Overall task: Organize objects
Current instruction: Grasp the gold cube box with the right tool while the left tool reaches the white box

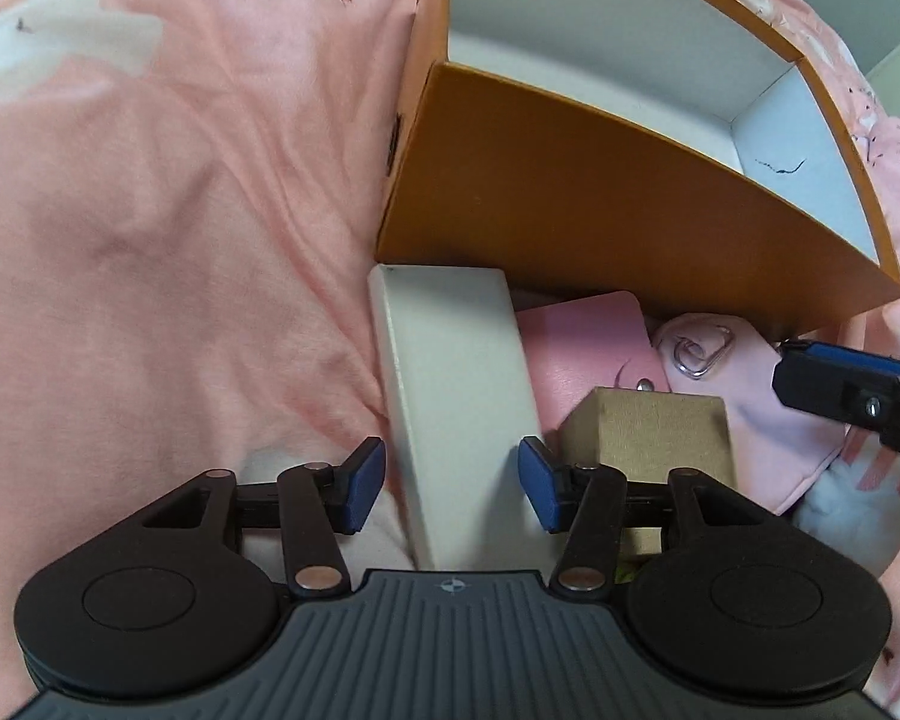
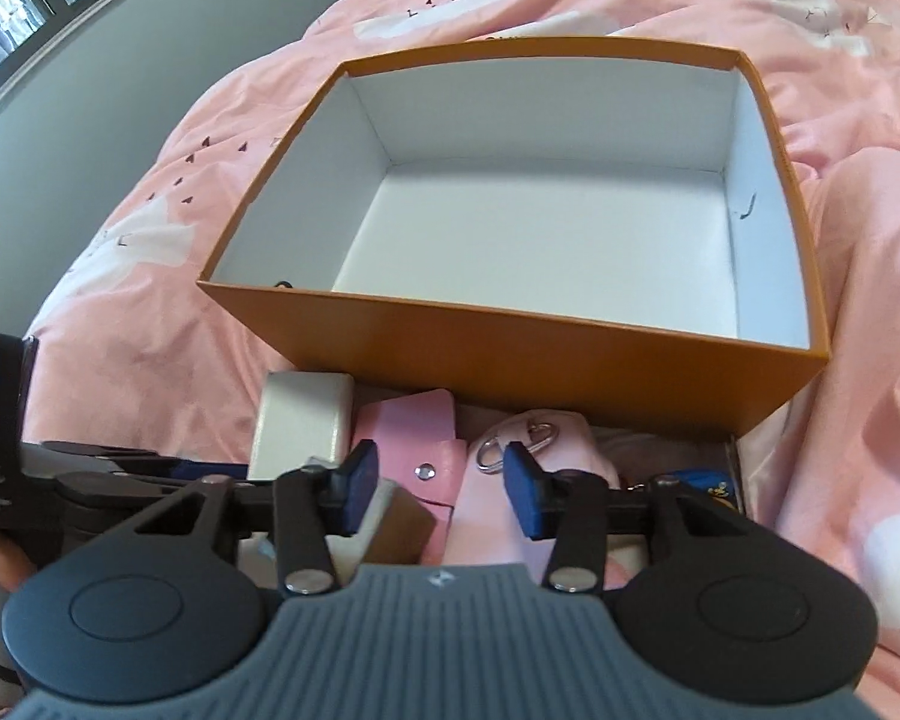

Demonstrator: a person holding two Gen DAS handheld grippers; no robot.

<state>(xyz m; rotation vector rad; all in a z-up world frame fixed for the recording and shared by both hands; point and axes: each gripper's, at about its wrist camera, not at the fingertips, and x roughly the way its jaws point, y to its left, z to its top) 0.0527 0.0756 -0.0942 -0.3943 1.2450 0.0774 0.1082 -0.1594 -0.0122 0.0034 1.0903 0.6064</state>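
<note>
Left fingers (image 1: 366,483): spread, either side of the white box (image 1: 456,396), not clearly touching.
Right fingers (image 2: 525,495): spread over the pink pouch (image 2: 492,516).
Pink wallet (image 1: 588,348): beside the white box.
Brown box (image 1: 648,429): near the wallet.
Orange box (image 2: 510,354): open, behind all, on the pink bedsheet (image 1: 180,240).

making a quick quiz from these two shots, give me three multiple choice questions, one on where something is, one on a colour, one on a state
1. Where is the white box?
A. inside the orange box
B. between the left gripper's open fingers
C. on the floor

2. What colour is the big box outside?
A. orange
B. green
C. black

3. What is inside the big box?
A. it is full
B. one wallet
C. nothing

Answers:
1 B, the blue pads flank it without pressing.
2 A, orange walls, white lining.
3 C, the right wrist view shows a bare white floor; the pink wallet lies outside.
</note>
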